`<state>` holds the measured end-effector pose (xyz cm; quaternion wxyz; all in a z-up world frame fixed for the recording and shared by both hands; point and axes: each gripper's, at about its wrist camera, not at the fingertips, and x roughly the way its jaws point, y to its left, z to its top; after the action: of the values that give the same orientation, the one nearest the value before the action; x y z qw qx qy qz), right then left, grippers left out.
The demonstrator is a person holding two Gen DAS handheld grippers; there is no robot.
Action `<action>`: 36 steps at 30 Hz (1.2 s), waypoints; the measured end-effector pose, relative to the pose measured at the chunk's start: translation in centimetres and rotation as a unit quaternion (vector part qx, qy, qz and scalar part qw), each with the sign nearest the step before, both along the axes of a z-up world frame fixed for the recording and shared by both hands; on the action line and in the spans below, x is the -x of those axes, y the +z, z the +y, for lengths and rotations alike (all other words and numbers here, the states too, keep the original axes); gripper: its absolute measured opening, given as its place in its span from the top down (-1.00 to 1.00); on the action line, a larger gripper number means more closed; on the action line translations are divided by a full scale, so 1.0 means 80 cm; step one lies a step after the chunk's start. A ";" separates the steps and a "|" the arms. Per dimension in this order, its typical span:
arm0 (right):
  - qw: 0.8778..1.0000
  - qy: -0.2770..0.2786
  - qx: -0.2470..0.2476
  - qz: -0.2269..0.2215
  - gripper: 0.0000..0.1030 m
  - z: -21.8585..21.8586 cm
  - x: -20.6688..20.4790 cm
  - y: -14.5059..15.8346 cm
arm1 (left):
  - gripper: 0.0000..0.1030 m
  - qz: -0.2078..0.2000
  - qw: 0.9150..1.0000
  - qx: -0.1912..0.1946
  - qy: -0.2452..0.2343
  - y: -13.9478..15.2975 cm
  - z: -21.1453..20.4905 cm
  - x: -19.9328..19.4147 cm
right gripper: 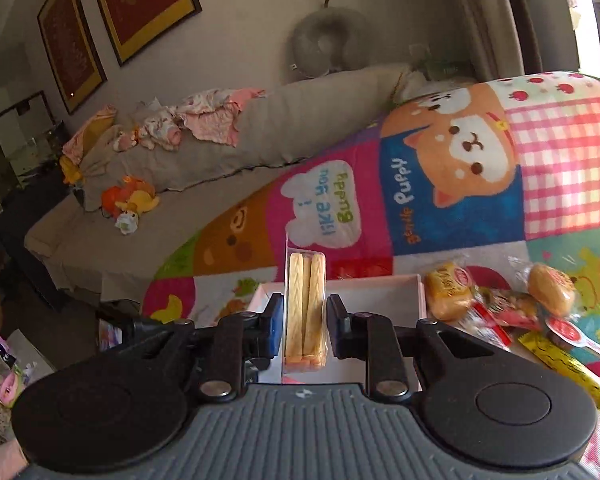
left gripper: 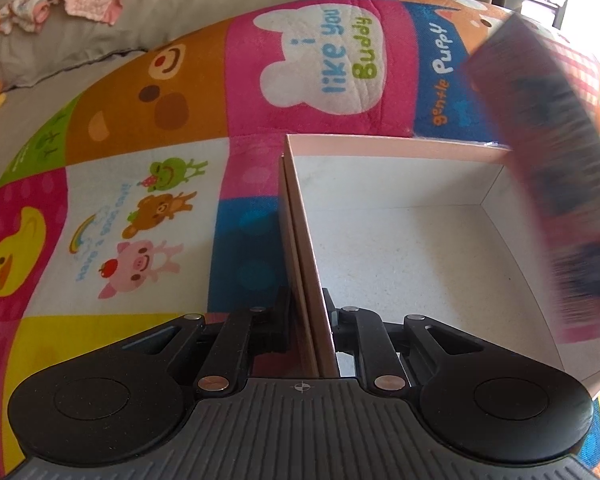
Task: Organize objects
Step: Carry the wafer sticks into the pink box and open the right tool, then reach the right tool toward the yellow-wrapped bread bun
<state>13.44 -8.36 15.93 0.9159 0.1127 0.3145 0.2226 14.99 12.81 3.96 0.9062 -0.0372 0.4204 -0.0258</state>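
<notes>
A pink cardboard box (left gripper: 400,240) with a white inside lies on a colourful patchwork blanket (left gripper: 140,200). My left gripper (left gripper: 308,320) is shut on the box's left wall, one finger inside and one outside. A blurred red-and-dark packet (left gripper: 552,184) hangs over the box's right side. My right gripper (right gripper: 304,320) is shut on a clear packet of biscuit sticks (right gripper: 305,308), held upright above the box (right gripper: 376,292).
Wrapped buns (right gripper: 448,290) and other snack packets (right gripper: 564,356) lie on the blanket (right gripper: 460,208) right of the box. A grey sofa (right gripper: 180,184) with baby clothes (right gripper: 204,120) and soft toys (right gripper: 130,200) stands beyond.
</notes>
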 end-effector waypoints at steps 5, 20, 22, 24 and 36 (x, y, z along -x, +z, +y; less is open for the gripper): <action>1.000 -0.019 -0.002 0.020 0.43 -0.003 -0.024 -0.025 | 0.71 0.005 1.000 0.003 -0.002 0.000 0.002 -0.001; 0.974 -0.144 0.174 0.018 0.03 -0.159 0.056 -0.140 | 0.71 0.000 1.000 -0.006 0.000 -0.002 -0.003 0.002; 0.976 -0.144 0.163 0.025 0.03 -0.159 0.053 -0.147 | 0.71 0.001 1.000 -0.010 0.000 -0.002 -0.004 0.002; 0.978 -0.144 0.151 0.026 0.02 -0.158 0.046 -0.149 | 0.71 0.002 1.000 -0.011 0.000 -0.003 -0.005 0.002; 0.987 -0.124 0.093 0.041 -0.18 -0.124 -0.051 -0.140 | 0.71 0.006 1.000 -0.010 0.001 -0.002 -0.004 0.002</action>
<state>17.53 -18.30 4.70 0.9291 0.0740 0.3550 0.0726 14.81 12.50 3.80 0.9041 -0.0289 0.4259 -0.0207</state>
